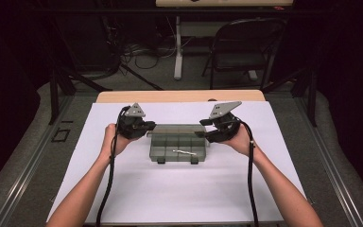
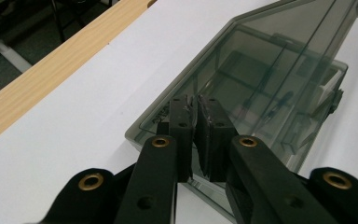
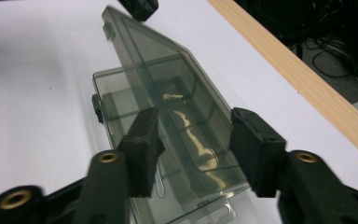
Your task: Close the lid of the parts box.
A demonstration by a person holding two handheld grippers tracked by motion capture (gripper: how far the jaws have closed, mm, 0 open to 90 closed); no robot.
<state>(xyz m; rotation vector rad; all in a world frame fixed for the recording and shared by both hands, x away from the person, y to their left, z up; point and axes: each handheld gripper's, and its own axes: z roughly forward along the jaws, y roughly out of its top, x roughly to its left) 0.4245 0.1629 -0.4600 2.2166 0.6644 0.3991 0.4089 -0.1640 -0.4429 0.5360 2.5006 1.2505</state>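
Between the two sets of fingers stands the smoky compartment box (image 1: 178,146), its raised lid (image 2: 261,60) barring passage across; nearer than the fingers, bare white desk (image 1: 184,194) lies open

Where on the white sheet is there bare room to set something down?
Bare: the white sheet between the smoky clear plastic compartment box and the near edge, and beyond both forearms. Crowded: the box's ends, beside the left hand-held gripper and right hand-held gripper.

No readable text, label or number on anything.
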